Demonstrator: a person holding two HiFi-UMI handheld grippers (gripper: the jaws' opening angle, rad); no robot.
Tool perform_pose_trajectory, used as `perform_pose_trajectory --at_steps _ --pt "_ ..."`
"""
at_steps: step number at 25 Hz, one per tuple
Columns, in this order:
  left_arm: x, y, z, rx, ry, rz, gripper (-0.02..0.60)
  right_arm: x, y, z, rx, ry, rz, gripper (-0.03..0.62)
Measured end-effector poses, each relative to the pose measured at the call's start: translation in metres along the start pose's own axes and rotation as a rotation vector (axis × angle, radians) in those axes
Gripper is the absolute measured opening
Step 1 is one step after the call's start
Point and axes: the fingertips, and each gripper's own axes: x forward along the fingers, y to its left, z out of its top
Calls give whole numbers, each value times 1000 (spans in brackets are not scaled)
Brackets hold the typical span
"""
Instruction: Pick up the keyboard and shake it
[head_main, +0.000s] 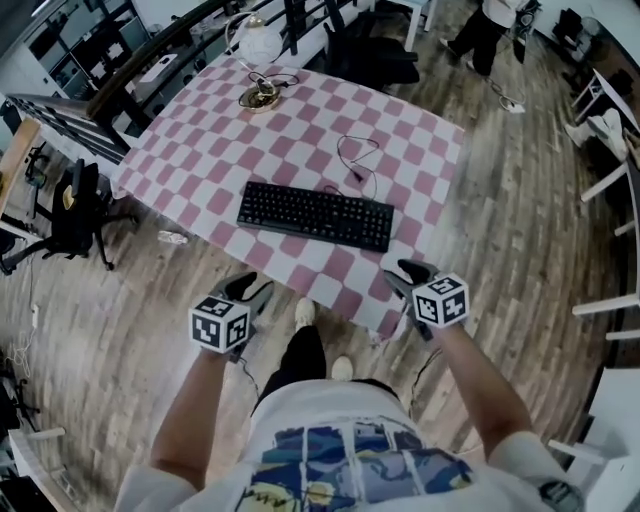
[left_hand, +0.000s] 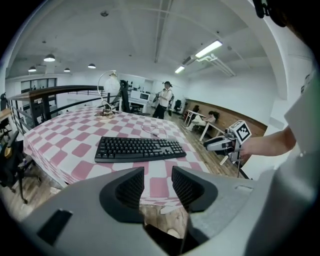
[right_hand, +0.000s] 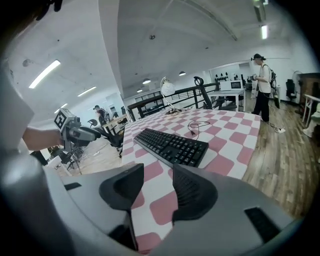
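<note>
Inspector: Keyboard (head_main: 315, 215) location at the moment of the check?

Operator: Found flat on the table (head_main: 437, 128), on the pink-and-white checked cloth (head_main: 180, 150), near the front edge, long side roughly parallel to that edge. Black, keys facing up. Not lifted, and not touched by either tool.

Inspector: Left tongs (head_main: 255, 287)?

Operator: Held in the left hand just off the front edge of the table, above the wooden floor (head_main: 520, 200), tips aimed toward the left end of the keyboard. Seen apart in the left gripper view, with nothing between the ribbed pads (left_hand: 131, 187); only cloth edge and floor visible through the gap.

Inspector: Right tongs (head_main: 400, 275)?

Operator: Held in the right hand at the front right corner of the table, tips aimed toward the right end of the keyboard and stopped short of it. Seen apart in the right gripper view as well, empty, with checked cloth visible through the gap and the keyboard farther ahead.

Inspector: Other items recorded?

Operator: Noted a thin black cable (head_main: 355, 160) looped on the cloth behind the keyboard, and a white lamp (head_main: 258, 42) at the far edge of the table. Also noted a person (head_main: 490, 30) standing on the floor well beyond the table.
</note>
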Motion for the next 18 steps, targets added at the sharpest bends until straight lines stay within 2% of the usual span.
perform_pose_trajectory --at_steps 8,12,18 --pt "59 112 12 -31 99 4 169 64 -69 13 132 76 -81 181" --pt "88 164 20 -35 145 15 175 99 -96 30 166 77 -102 184" --pt "127 217 16 -57 228 17 203 130 -129 32 277 97 -118 199"
